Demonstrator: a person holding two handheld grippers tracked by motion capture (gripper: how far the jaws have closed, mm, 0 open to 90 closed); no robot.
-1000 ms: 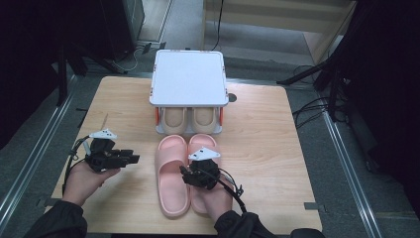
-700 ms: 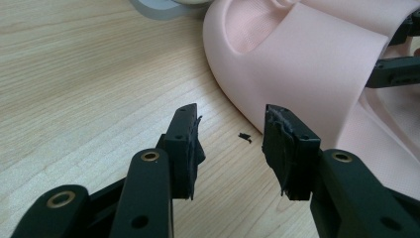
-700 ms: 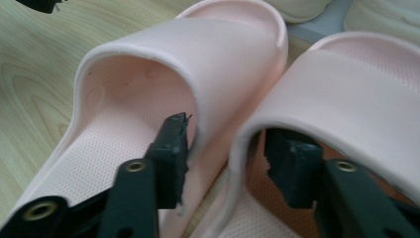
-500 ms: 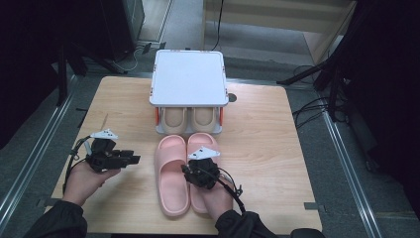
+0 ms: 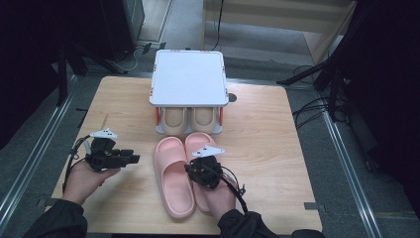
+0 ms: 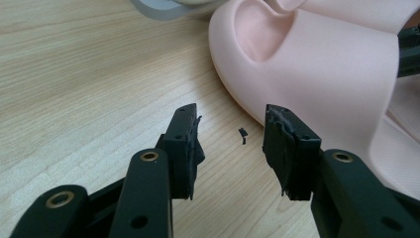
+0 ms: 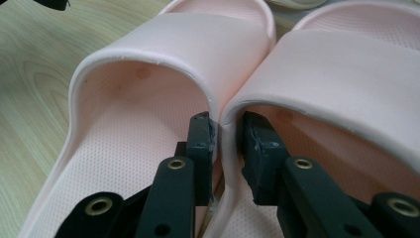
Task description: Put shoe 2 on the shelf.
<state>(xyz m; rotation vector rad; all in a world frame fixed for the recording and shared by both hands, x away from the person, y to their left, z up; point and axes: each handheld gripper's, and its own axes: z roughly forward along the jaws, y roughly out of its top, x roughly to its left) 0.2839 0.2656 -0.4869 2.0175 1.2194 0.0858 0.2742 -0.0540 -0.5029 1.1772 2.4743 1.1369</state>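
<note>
Two pink slippers lie side by side on the table, the left slipper [image 5: 171,183] [image 7: 148,64] [image 6: 317,64] and the right slipper [image 5: 198,143] [image 7: 346,64]. My right gripper [image 5: 194,166] [image 7: 225,136] reaches in from the heel side. One jaw is inside each slipper, and they have just been closing on the two touching strap edges, which the pads now pinch together. My left gripper [image 5: 133,158] [image 6: 230,144] hovers open over bare wood just left of the left slipper, with nothing between its fingers.
A white two-level rack [image 5: 187,84] stands at the back middle of the wooden table [image 5: 267,139], with a beige pair of slippers [image 5: 173,119] under its top. A small black crumb [image 6: 242,135] lies on the wood by the left gripper. Dark stands and cables surround the table.
</note>
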